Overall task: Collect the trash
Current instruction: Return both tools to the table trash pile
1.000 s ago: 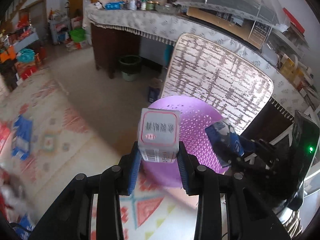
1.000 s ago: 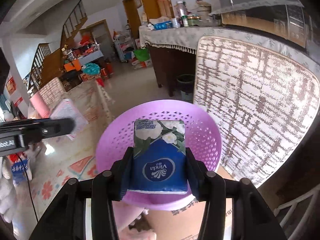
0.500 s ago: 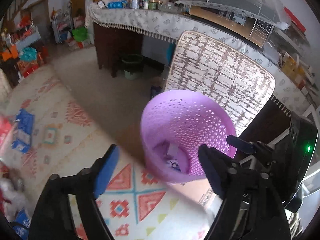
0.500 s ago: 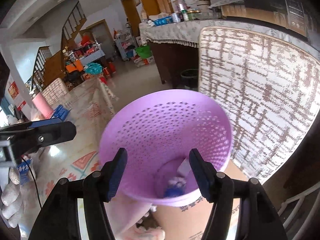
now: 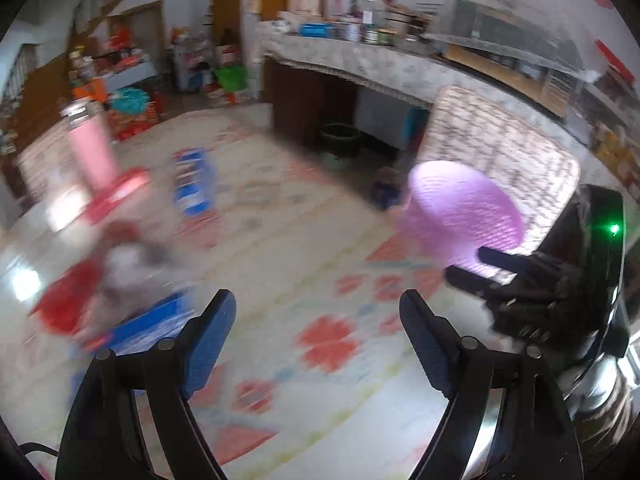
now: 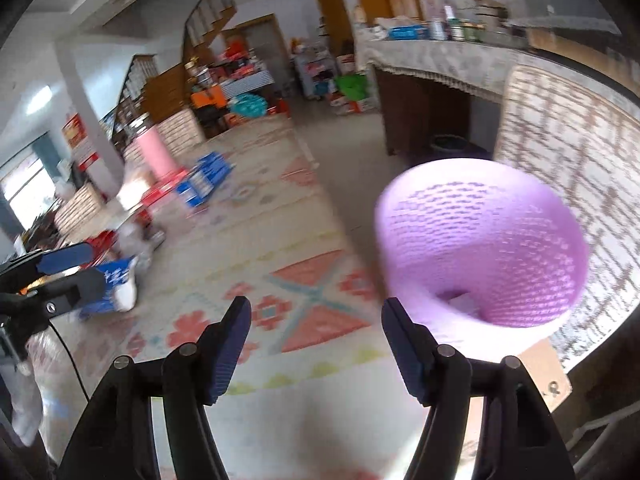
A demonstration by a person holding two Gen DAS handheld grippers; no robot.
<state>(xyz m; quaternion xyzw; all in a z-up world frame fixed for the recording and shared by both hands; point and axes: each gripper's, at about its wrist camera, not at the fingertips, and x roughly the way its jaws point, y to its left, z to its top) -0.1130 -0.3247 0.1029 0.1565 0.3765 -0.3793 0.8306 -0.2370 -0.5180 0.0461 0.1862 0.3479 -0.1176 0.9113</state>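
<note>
Purple plastic with a lattice of small holes, the waste basket stands on the patterned rug in front of a woven mat that leans upright behind it; through its open mouth a few scraps of trash, pale and blurred, show at the bottom. The right tongs sit just left of the basket, released, the jaws having just been opening, with only rug between the blue pads. The left tongs are also released, jaws spread wide and nothing between them, over a bare stretch of the rug well to the left of the basket. More litter lies on the rug further left: a blue packet, a blue carton near the left pad, and a red and white heap too smeared to name. A cloth-covered bench crowded with jars and tins runs along the back wall.
</note>
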